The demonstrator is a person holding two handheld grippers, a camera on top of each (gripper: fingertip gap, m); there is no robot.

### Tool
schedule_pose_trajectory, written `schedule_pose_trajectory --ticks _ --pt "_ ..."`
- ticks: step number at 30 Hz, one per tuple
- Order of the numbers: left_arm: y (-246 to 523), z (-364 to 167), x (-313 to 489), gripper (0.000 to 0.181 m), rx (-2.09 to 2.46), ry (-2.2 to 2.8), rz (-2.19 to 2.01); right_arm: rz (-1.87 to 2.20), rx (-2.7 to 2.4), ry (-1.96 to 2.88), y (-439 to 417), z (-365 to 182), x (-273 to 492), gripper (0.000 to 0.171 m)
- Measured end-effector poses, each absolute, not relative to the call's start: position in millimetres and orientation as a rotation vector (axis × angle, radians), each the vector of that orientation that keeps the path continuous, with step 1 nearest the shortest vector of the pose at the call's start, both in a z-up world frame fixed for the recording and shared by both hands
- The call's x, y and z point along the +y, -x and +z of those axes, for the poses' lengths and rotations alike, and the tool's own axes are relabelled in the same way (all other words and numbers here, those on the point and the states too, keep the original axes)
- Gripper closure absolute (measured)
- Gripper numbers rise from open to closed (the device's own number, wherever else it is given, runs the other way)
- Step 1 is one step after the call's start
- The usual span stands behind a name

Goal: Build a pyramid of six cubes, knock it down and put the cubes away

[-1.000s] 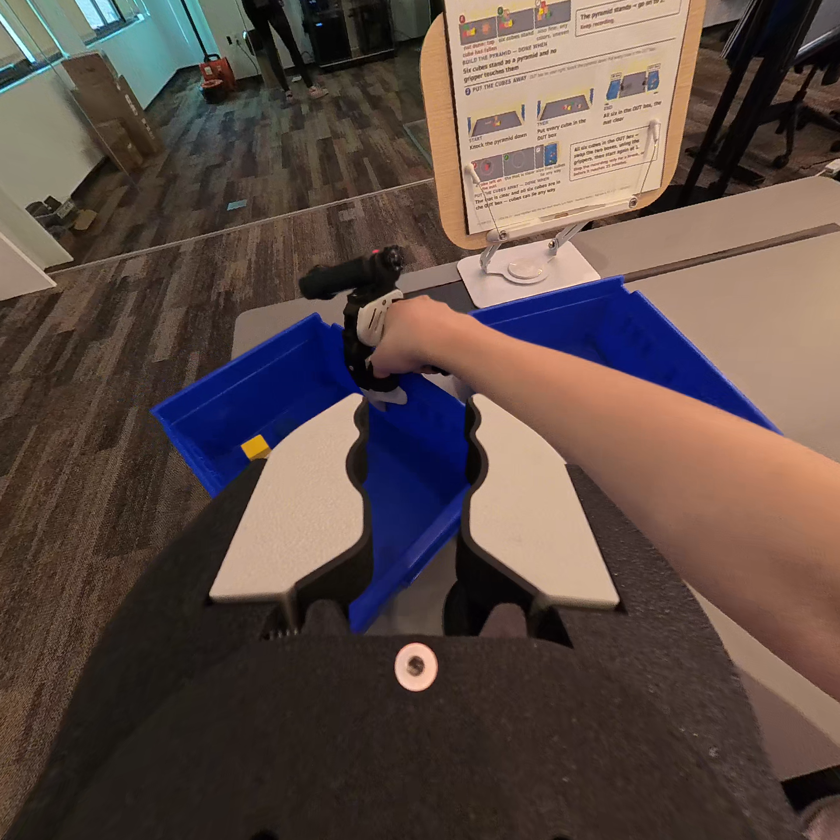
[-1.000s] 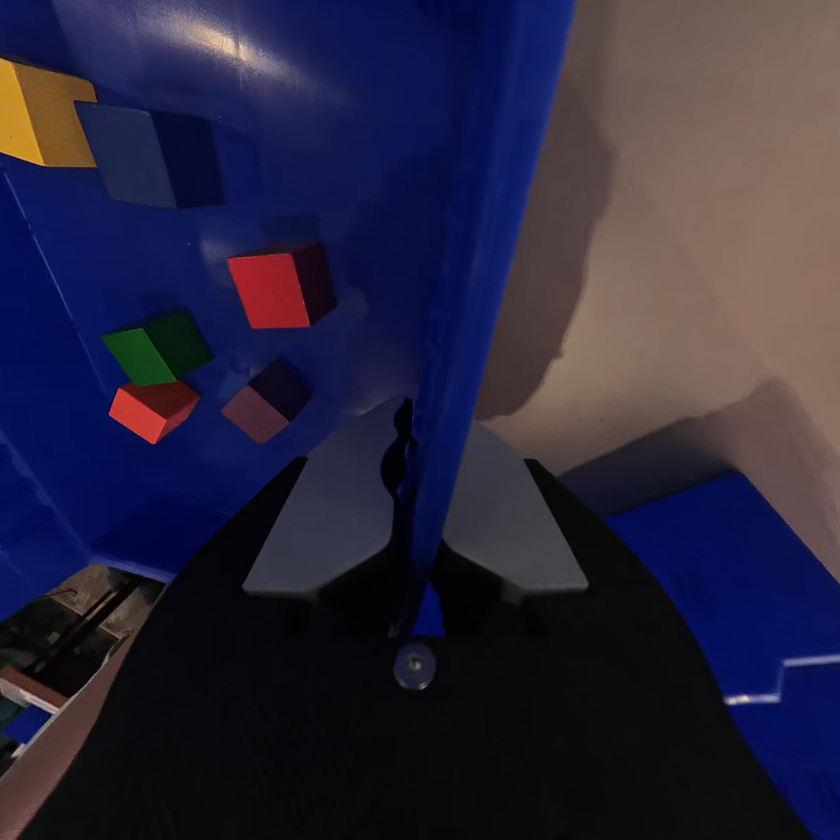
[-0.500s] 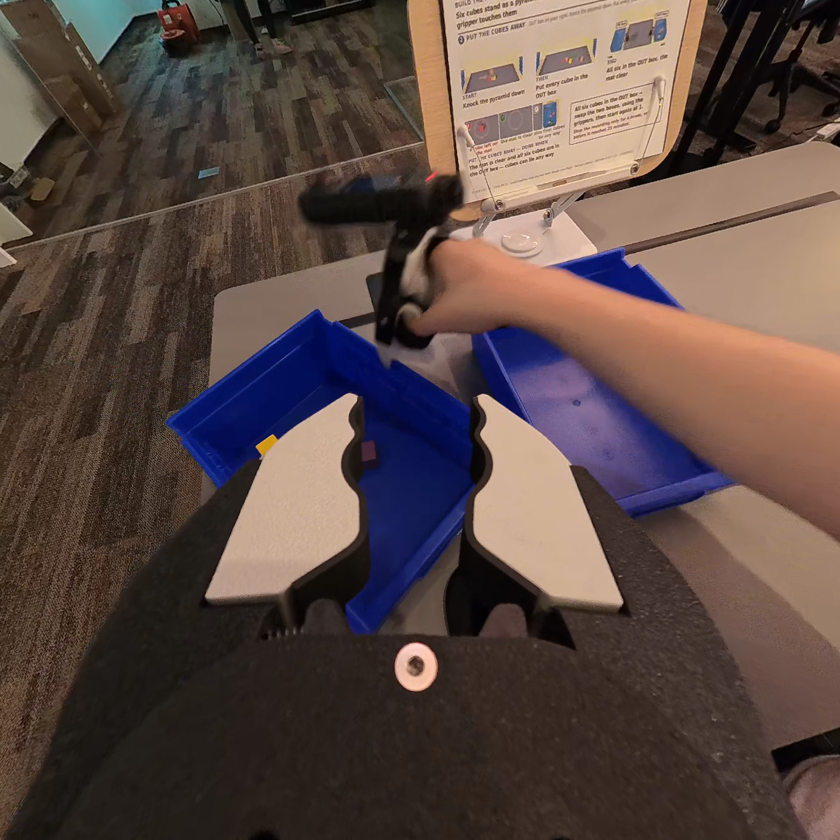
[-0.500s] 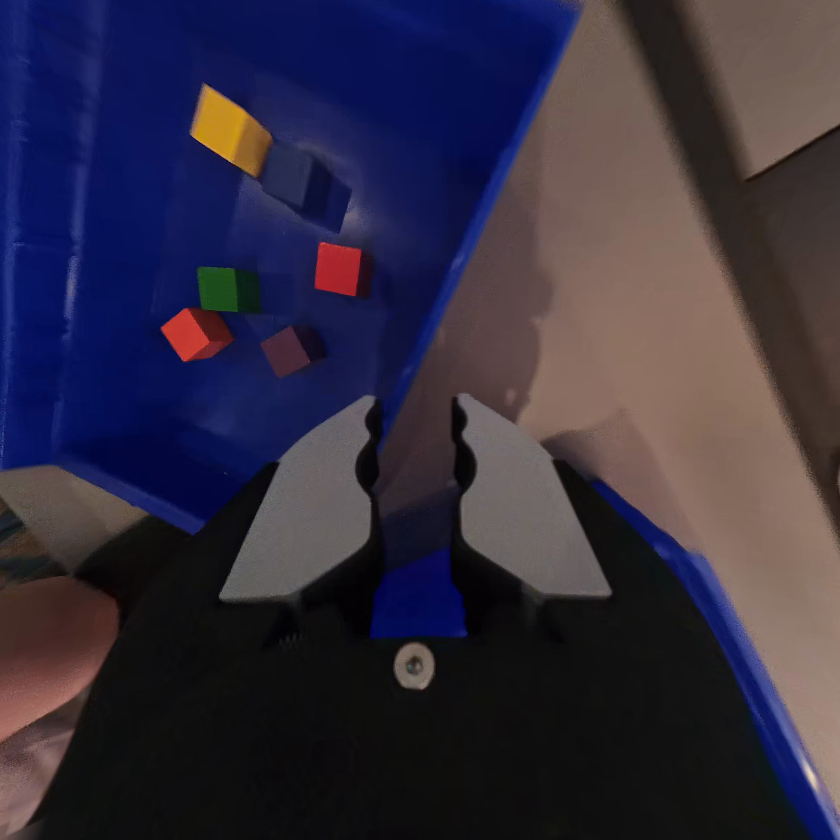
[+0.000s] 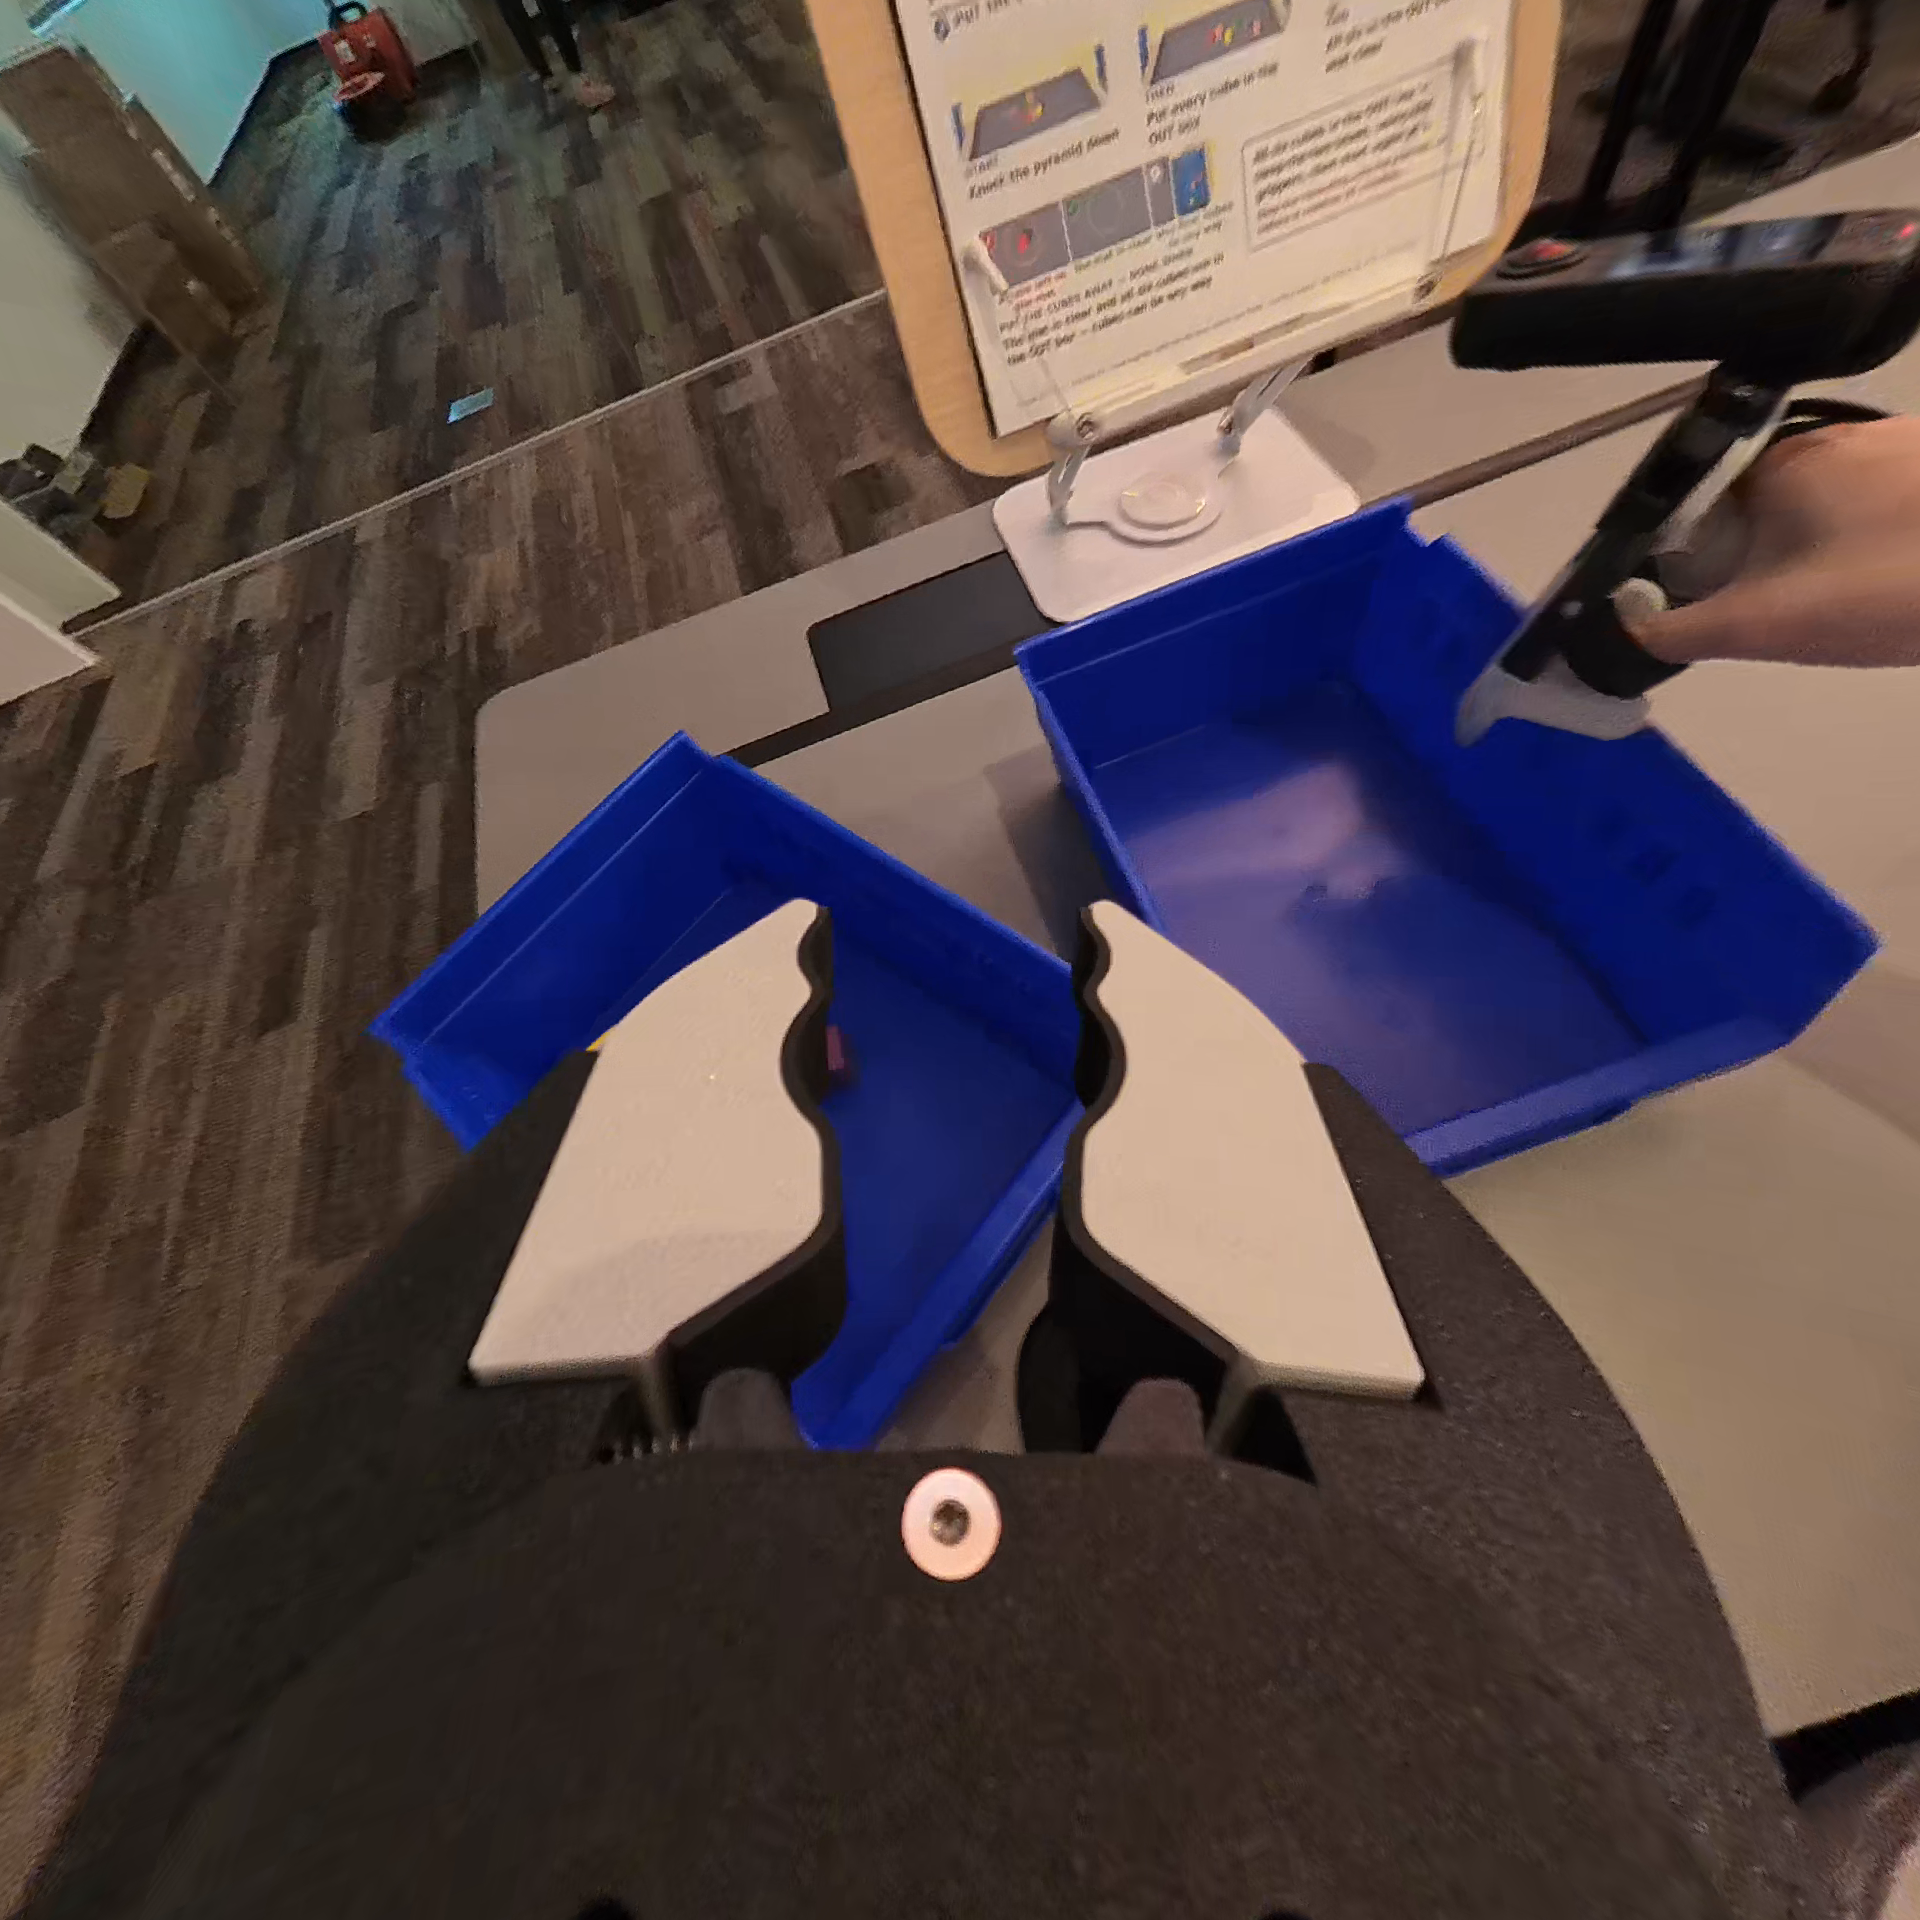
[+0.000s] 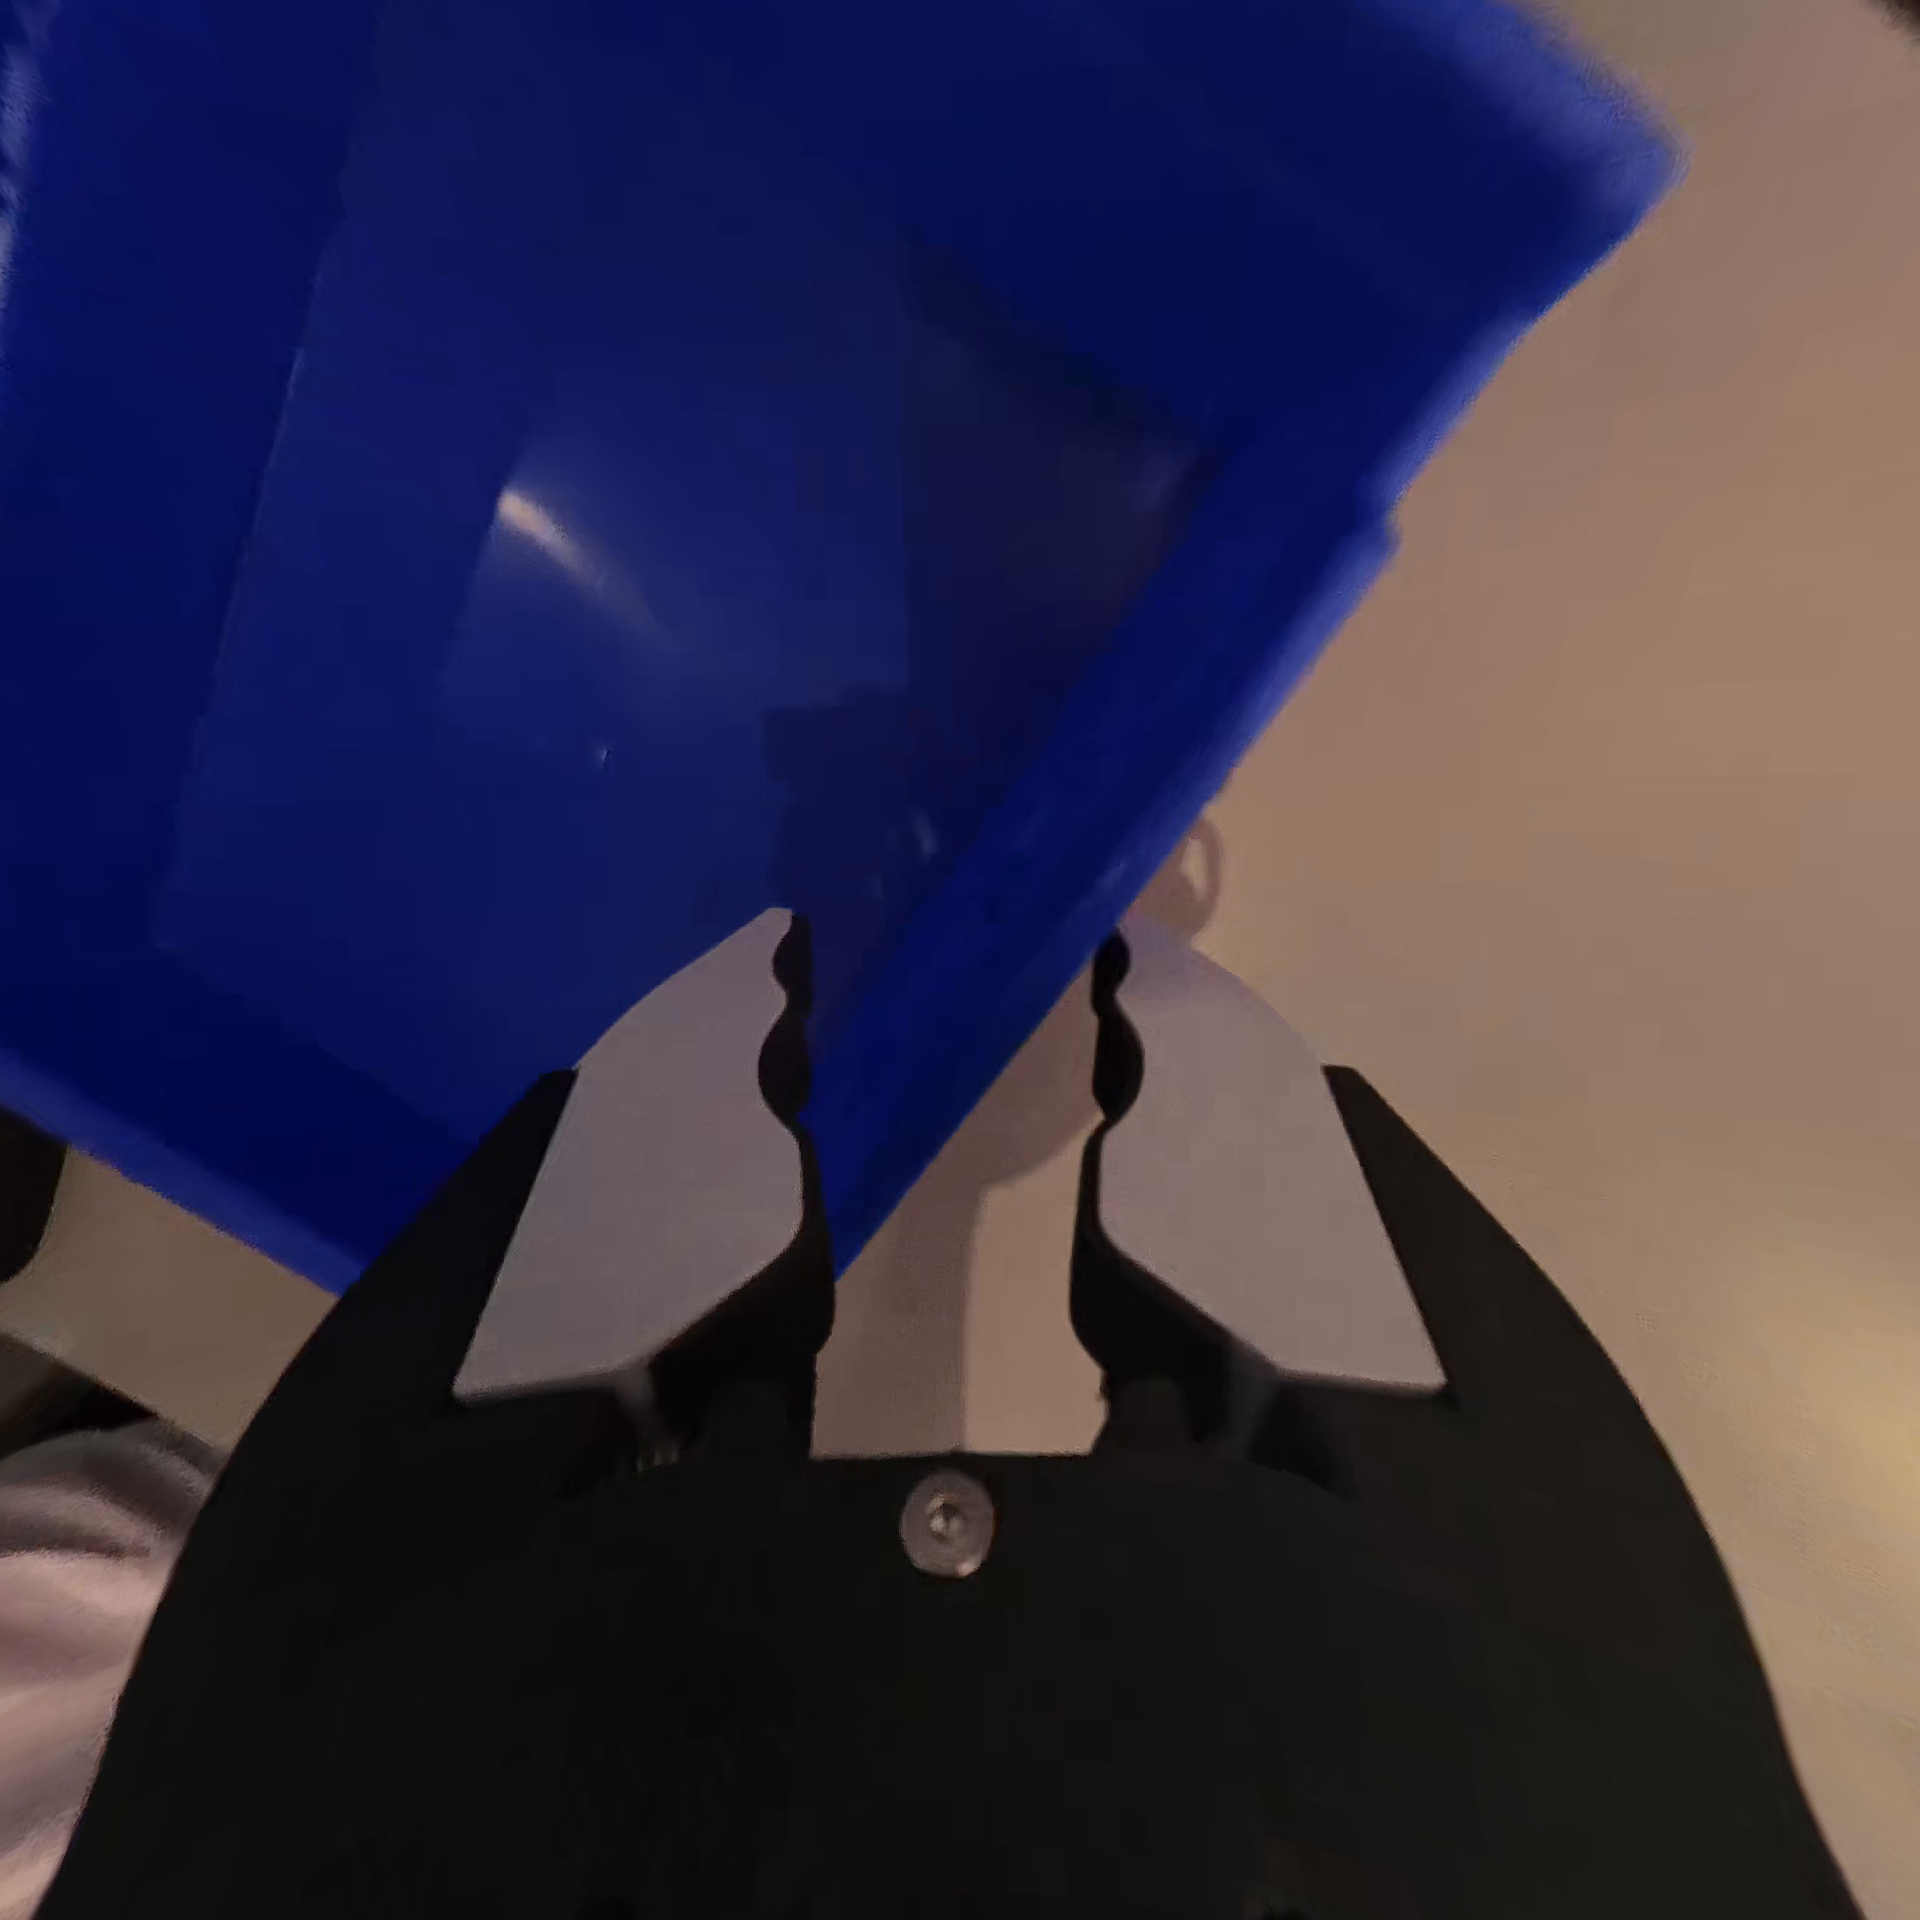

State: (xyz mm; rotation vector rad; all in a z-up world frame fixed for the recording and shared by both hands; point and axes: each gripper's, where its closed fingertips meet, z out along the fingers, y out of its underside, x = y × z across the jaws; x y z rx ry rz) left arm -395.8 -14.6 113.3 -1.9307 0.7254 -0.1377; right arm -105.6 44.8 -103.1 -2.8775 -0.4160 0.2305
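Observation:
Two blue bins stand on the grey table (image 5: 1662, 1351). The left bin (image 5: 727, 821) lies under my left gripper (image 5: 945, 925), which is open and empty above it. A purple cube (image 5: 837, 1055) and a sliver of a yellow cube (image 5: 596, 1040) show in it; my fingers hide the other cubes. The right bin (image 5: 1247, 644) looks empty. My right gripper (image 5: 1507, 707), held by a hand, is at that bin's right wall. In the right wrist view it (image 6: 945, 935) is open, with the bin's (image 6: 623, 623) wall edge between the fingers, not gripped.
An instruction board (image 5: 1195, 208) on a white stand stands behind the bins. A black mat (image 5: 914, 644) lies at the back between them. The table's left edge runs close to the left bin, with wood-pattern floor beyond. My right fingertips sit around 35 cm from my left ones.
My right gripper let go of the left bin's wall, opened, and moved right to the empty bin. My left gripper stayed open over the left bin.

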Motion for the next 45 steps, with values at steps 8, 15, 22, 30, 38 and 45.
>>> schedule_pose_trajectory --ticks 8,15,22,30,38,45 --pt "374 99 -12 0.137 0.825 1.963 -0.006 0.299 -0.383 2.984 68 -115 40 0.163" --pt "355 92 -13 0.137 0.914 1.956 0.021 0.309 -0.135 3.001 -45 -116 27 0.163" --pt "342 85 -10 0.137 0.966 1.963 0.053 0.307 0.263 2.937 -183 -117 -14 0.164" --pt "359 79 6 0.135 0.902 2.028 0.06 0.228 0.407 2.878 -272 -118 -55 0.163" --pt "414 75 29 0.136 0.69 2.13 0.059 0.235 0.317 2.878 -284 -119 -68 0.163" --pt "487 54 46 0.135 0.435 2.282 0.077 0.231 0.147 2.862 -291 -119 -63 0.163"
